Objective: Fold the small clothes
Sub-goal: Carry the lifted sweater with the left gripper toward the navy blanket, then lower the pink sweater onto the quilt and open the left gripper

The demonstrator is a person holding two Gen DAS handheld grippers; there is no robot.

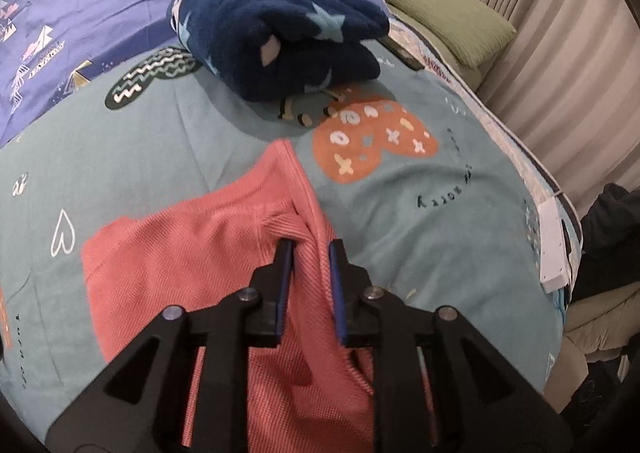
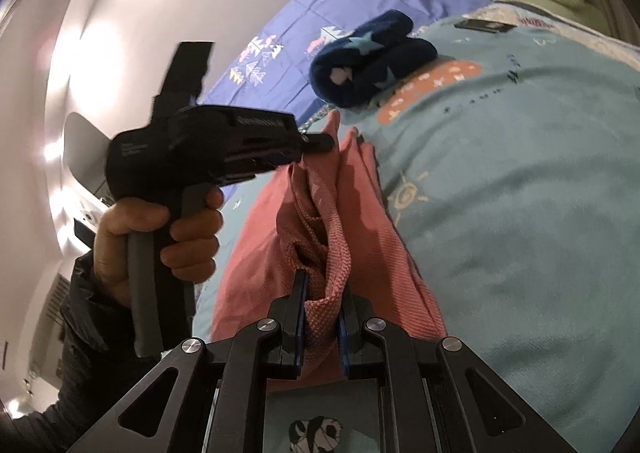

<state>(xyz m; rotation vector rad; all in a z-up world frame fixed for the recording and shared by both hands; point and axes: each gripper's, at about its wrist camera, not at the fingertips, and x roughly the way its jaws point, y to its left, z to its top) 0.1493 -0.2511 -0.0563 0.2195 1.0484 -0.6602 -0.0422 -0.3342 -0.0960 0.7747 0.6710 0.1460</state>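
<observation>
The teal bed cover (image 1: 460, 189) carries some dark writing beside the orange heart print (image 1: 372, 141), but it is upside down and I cannot read it surely. The purple sheet (image 1: 100, 5) behind has small white letters between the tree drawings, too small to read. The black body of the left gripper, seen from the right wrist camera, has a pale label that is blurred.

The pink knitted garment (image 1: 192, 265) lies on the bed, partly flat and partly lifted in a ridge. In the left wrist view, the left gripper (image 1: 311, 249) has its jaws a little apart, with a fold of the pink cloth running between the blue pads (image 1: 285, 285); the pads do not seem to press it. In the right wrist view, the right gripper (image 2: 323, 289) has its jaws closed on a bunched edge of the same garment, which rises up from the pads. A hand (image 2: 160, 237) holds the left gripper's handle at the left.

A folded dark blue fleece garment (image 1: 280, 37) with pale stars lies further back on the bed, well apart from both grippers.
</observation>
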